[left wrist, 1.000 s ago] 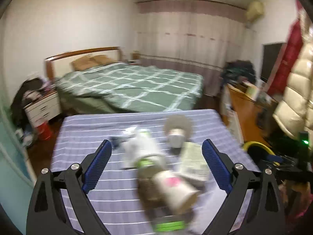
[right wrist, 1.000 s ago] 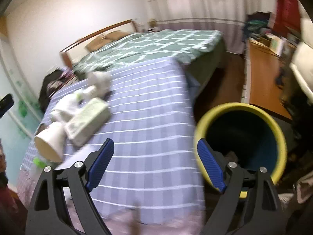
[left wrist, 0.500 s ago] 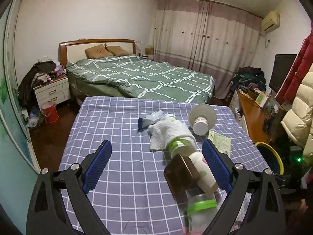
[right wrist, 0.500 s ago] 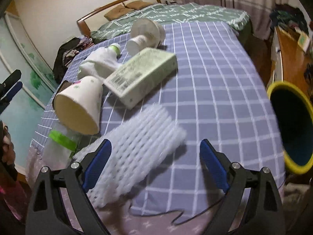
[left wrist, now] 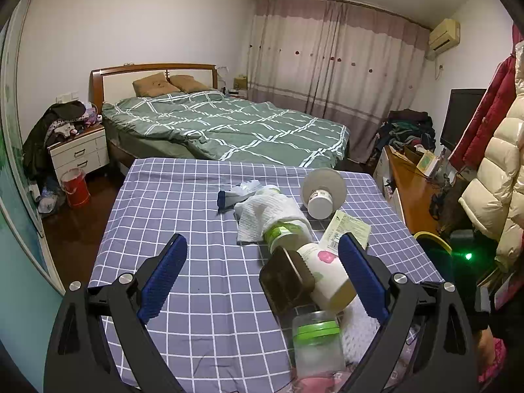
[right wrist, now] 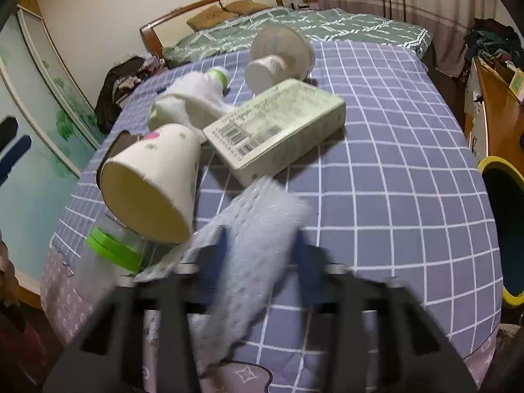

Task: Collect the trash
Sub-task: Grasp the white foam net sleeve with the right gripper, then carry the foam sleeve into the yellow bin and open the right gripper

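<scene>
Trash lies on a checked purple tablecloth (left wrist: 183,216). A white foam net sleeve (right wrist: 262,216) lies at the front, and my right gripper (right wrist: 260,249) is closed around it, blurred. Beside it lie a paper cup on its side (right wrist: 154,177), a pale green carton (right wrist: 278,127), a tissue-wrapped bottle (right wrist: 193,98), a clear jar with a green lid (right wrist: 111,249) and a small white tub (right wrist: 271,62). My left gripper (left wrist: 262,275) is open and empty above the near table edge, with the paper cup (left wrist: 324,271) and jar (left wrist: 317,344) between its fingers' line of sight.
A yellow-rimmed bin (right wrist: 504,229) stands on the floor right of the table; its rim shows in the left wrist view (left wrist: 432,240). A bed (left wrist: 229,124) lies beyond the table, a wooden desk (left wrist: 409,190) to the right, a nightstand (left wrist: 78,154) at left.
My right gripper swung from the bin back to the table and closed its fingers on the foam net sleeve. My left gripper steadied and stayed open.
</scene>
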`<state>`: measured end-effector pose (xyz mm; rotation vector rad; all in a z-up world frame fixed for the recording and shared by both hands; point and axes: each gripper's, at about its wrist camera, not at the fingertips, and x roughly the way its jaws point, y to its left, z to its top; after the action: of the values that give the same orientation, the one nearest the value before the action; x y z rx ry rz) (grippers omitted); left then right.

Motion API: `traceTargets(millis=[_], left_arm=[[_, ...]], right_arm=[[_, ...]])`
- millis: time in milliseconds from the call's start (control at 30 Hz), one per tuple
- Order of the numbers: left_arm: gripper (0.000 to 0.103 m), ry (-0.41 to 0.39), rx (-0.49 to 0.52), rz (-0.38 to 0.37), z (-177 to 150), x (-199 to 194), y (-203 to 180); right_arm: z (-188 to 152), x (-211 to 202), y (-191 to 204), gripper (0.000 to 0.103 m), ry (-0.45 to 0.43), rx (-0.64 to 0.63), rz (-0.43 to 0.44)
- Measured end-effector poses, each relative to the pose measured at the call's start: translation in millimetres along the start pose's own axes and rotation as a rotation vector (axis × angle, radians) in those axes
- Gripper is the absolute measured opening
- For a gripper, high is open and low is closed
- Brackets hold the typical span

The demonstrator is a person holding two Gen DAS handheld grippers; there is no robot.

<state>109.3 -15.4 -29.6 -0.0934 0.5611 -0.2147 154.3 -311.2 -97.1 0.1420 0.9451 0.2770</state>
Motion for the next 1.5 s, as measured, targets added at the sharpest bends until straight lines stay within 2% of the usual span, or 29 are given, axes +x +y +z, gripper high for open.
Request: traceTargets(millis=[233, 333, 500, 667, 767, 900, 1000, 1100, 1267, 1400, 1500], left_arm=[[0.092, 0.004, 0.009, -0.018, 0, 1, -7], [0.092, 0.007, 0.022, -0.024, 0, -1, -13], [0.092, 0.012, 0.046, -0.042, -1, -2, -26], [0.092, 0.036, 0.066, -0.055, -6, 2, -41], [0.092, 0.061, 0.074, -0.062, -12, 7, -49], [0.092, 0.102, 0.086, -0.069, -22, 13, -59], [0.092, 0.133, 0.100, -0.070, -30, 17, -64], [0.092, 0.159, 0.103, -0.074, -35, 21, -66], [0.092, 0.196, 0.110, -0.084, -45, 25, -70], [0.092, 0.236, 0.128, -0.088, -55, 32, -75], [0.092, 0.269, 0.142, -0.087, -64, 39, -77]], right_arm=[[6, -41, -26, 0.013, -0.095, 0.042, 0.005], [9, -65, -49, 0.013, -0.156, 0.077, -0.034], [15, -105, -111, 0.013, -0.266, 0.181, -0.172], [20, -134, -183, 0.013, -0.353, 0.285, -0.357], [22, -132, -221, 0.013, -0.355, 0.332, -0.450], [20, -114, -261, 0.015, -0.310, 0.382, -0.517], [17, -101, -275, 0.019, -0.281, 0.400, -0.552], [11, -94, -282, 0.035, -0.266, 0.421, -0.557], [5, -93, -278, 0.037, -0.269, 0.421, -0.551], [3, -99, -267, 0.044, -0.285, 0.401, -0.538], [5, -102, -261, 0.044, -0.289, 0.392, -0.527]])
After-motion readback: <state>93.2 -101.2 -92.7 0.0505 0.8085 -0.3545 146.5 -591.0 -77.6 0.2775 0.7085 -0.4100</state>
